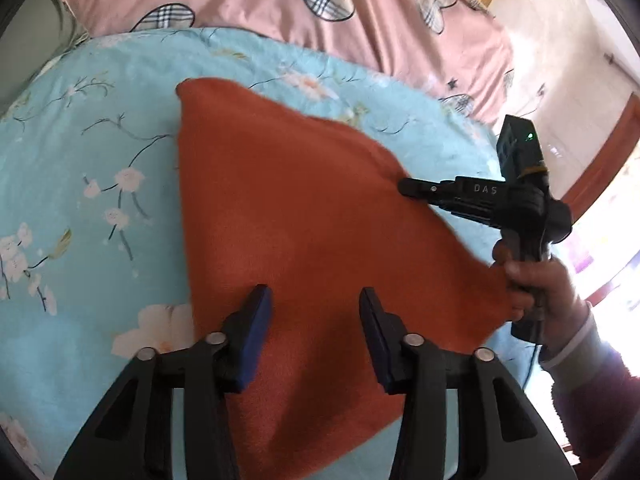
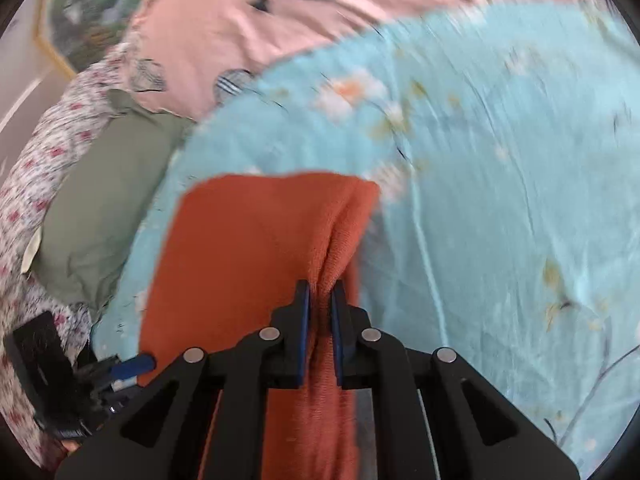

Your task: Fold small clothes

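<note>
The orange cloth (image 1: 288, 216) is lying spread on the light blue flowered sheet (image 1: 80, 152) of a bed, with one corner pointing toward the pink blanket (image 1: 360, 32) behind it.

Left gripper (image 1: 316, 300): its jaws are standing apart above the near part of the cloth. The blue pads (image 1: 256, 336) are not pressing on the fabric, and nothing is being held.

Right gripper (image 2: 320, 292): its jaws are closed on a bunched fold at the cloth's edge. In the right wrist view, the fabric is gathering into a ridge between the two pads and is draping down under the gripper. In the left wrist view, the same gripper is reaching in from the right side, its tip meeting the right edge of the cloth, and a hand (image 1: 536, 280) in a grey sleeve (image 1: 580, 344) is holding its handle.

A green pillow (image 2: 104, 196) is lying beside the blue sheet, next to a flowered fabric (image 2: 40, 168). The right wrist view is blurred.
</note>
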A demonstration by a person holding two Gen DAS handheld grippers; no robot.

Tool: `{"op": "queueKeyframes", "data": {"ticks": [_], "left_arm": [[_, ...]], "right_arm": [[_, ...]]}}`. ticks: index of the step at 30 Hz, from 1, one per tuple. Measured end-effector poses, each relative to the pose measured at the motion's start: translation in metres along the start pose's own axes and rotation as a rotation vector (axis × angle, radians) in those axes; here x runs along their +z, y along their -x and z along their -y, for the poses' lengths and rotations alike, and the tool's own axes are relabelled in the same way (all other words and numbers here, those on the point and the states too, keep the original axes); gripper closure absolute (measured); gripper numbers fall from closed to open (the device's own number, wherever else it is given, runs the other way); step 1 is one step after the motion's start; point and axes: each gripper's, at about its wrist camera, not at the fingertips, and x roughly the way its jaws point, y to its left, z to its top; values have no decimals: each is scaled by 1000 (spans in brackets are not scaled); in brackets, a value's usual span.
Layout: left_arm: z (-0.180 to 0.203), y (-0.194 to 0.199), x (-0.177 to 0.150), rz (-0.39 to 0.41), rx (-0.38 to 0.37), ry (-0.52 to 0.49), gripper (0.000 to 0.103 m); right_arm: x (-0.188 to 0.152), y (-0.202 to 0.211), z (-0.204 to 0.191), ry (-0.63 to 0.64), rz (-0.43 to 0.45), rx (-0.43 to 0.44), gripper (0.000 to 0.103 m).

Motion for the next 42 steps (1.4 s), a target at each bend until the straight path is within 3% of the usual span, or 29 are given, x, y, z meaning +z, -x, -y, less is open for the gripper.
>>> {"op": "queueKeyframes", "data": {"ticks": [4, 6, 9, 10, 12, 13, 15, 18, 20, 21, 25, 32, 34, 37, 42], "left_arm": [[-12, -8, 0, -5, -32, 50, 64], [-17, -13, -2, -6, -21, 60, 71], [-20, -13, -2, -3, -29, 90, 71], [-21, -12, -2, -3, -29, 92, 71], [-20, -12, -4, -2, -18, 89, 71], [-18, -12, -4, -2, -13, 88, 71], [-15, -11, -5, -3, -2, 83, 70], [-10, -11, -5, -5, 20, 67, 69], [-9, -11, -6, -5, 24, 63, 69], [-9, -10, -7, -6, 18, 63, 69], [-11, -7, -8, -11, 15, 62, 69], [-8, -1, -15, -13, 28, 66, 69], [-10, 4, -15, -17, 23, 78, 69], [-15, 11, -3, -10, 26, 93, 67], [-32, 9, 36, 39, 88, 113, 41]], "right_arm": [[-1, -12, 5, -6, -11, -11, 92], [0, -17, 8, -25, -12, -11, 92], [2, -13, 4, -27, -20, -35, 87], [3, -8, 3, -25, -16, -56, 81], [3, 20, -14, 17, 42, -124, 79], [1, 31, -20, 35, 67, -128, 79], [-9, 56, -38, 70, 101, -56, 79], [-35, 57, -63, 148, 26, 26, 79], [-52, 40, -62, 171, -42, -36, 79], [-61, 28, -52, 157, -72, -95, 81], [-70, 20, -20, 27, -53, -38, 103], [-70, 25, -27, 32, -51, -54, 103], [-71, 30, -29, 37, -45, -49, 98], [-72, 39, -37, 61, -36, -57, 98], [-72, 52, -47, 74, -15, -40, 98]]}}
